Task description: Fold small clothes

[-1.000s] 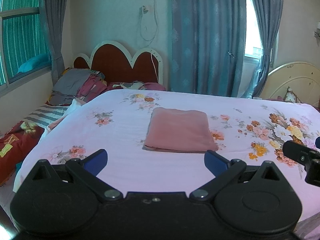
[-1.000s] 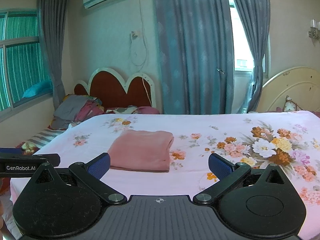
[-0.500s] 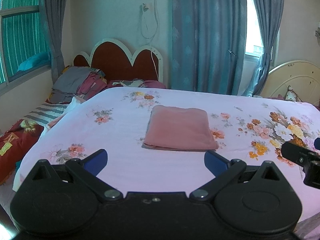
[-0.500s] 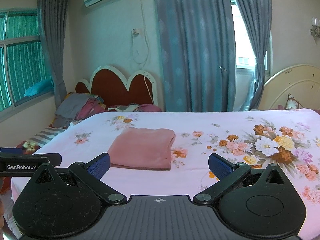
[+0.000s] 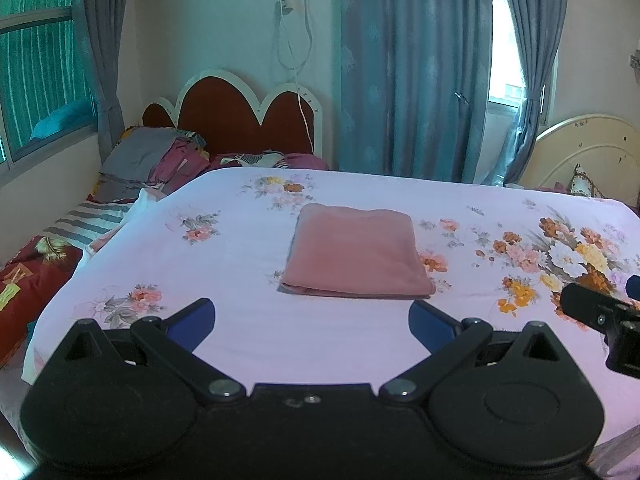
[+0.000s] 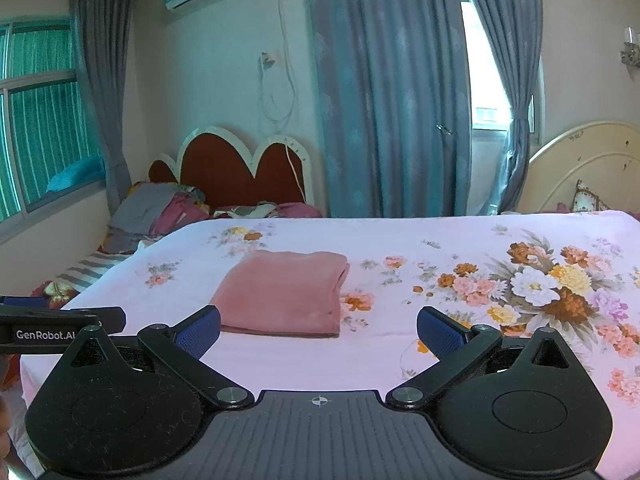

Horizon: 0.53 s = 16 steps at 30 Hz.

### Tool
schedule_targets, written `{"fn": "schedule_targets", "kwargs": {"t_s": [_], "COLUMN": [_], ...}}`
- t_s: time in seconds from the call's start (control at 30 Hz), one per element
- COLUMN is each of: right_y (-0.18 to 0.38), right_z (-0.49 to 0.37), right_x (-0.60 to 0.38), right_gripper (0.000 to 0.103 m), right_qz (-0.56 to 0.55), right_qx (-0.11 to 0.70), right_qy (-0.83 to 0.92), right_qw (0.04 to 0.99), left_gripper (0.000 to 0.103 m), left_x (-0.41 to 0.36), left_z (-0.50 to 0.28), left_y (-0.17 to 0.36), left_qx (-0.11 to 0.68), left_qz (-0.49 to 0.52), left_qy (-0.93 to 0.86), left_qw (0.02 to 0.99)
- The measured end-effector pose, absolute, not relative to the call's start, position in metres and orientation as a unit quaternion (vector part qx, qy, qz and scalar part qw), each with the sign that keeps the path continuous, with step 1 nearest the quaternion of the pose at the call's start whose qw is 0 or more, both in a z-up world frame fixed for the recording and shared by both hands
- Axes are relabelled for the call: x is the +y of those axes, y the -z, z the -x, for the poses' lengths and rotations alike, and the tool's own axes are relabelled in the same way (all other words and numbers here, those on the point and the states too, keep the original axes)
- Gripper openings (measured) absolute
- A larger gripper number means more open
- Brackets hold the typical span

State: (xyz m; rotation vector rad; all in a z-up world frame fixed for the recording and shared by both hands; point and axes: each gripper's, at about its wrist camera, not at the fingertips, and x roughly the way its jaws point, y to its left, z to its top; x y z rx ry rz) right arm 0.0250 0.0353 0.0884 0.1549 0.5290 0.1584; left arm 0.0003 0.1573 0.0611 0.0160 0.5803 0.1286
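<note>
A pink garment point(image 5: 354, 252) lies folded into a neat rectangle on the floral pink bedsheet point(image 5: 248, 280). It also shows in the right wrist view point(image 6: 284, 292). My left gripper point(image 5: 312, 322) is open and empty, held back from the garment's near edge. My right gripper point(image 6: 319, 332) is open and empty, also short of the garment, which lies ahead and slightly left of it. Part of the right gripper point(image 5: 600, 312) shows at the right edge of the left wrist view, and part of the left gripper point(image 6: 60, 326) shows at the left edge of the right wrist view.
A pile of clothes and pillows point(image 5: 152, 164) lies at the far left by a red scalloped headboard point(image 5: 240, 120). Blue curtains point(image 5: 412, 72) hang behind the bed. A cream headboard point(image 5: 588, 152) stands at the far right. The bed's left edge drops to striped bedding point(image 5: 88, 220).
Both grippers have drawn back and risen slightly, so the folded garment sits a little farther off. The garment has not moved. Both stay open.
</note>
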Motion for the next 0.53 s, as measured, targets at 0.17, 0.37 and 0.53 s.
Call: {"fn": "schedule_targets", "kwargs": {"t_s": [0.17,0.37,0.53], "right_y": [-0.084,-0.078,-0.066], "right_z": [-0.034,-0.049,-0.066], "right_x": [0.036,0.036,0.031], "right_gripper": [0.103,0.103,0.103], "right_qz": [-0.077,-0.081,-0.087], "right_qx": [0.267,0.276,0.291], "right_qy": [-0.080,-0.083,-0.074], "right_qw": [0.957,0.954,0.950], "left_gripper": [0.103,0.100,0.103], "left_x": [0.158,0.157,0.159], "left_z": [-0.008,-0.021,-0.049], "left_y": [-0.059,-0.054,-0.050], "left_qx": [0.293,0.290,0.298], "left_qz": [-0.006,-0.009,-0.012], "left_qy": [-0.061,-0.053,-0.054], "left_qw": [0.954,0.956,0.953]}}
